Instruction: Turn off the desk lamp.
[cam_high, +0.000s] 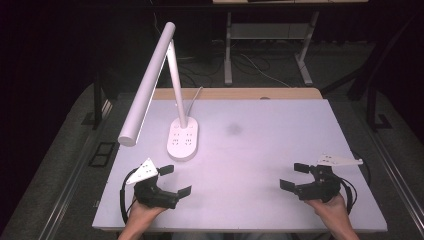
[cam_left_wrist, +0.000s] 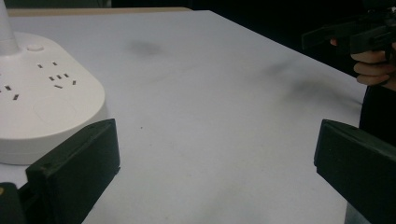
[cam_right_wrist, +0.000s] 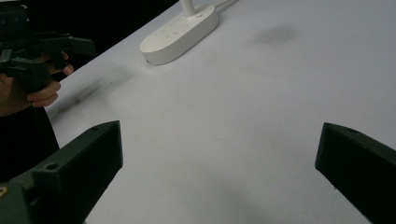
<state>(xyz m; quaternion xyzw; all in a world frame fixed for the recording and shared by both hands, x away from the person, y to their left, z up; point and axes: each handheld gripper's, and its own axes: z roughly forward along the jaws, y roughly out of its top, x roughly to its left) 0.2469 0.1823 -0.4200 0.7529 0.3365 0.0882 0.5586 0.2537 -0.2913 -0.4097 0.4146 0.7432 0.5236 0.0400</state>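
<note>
High view: desk lamp (cam_high: 182, 140), white, oval base with socket slots, stands upright at bench (cam_high: 280, 150) left rear. Left gripper (cam_high: 175, 181) nearest it, jaws wide, empty; right gripper (cam_high: 292, 176) likewise wide and empty, well apart. Advice: approach base squarely, grip the stem low to avoid tipping. Brands, labels, writing: none legible.

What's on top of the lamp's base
On the lamp base, the slanted white stem rises from its far end, with socket slots and a round button across the top. Where the stem joins is cut off in the left gripper view.
</note>
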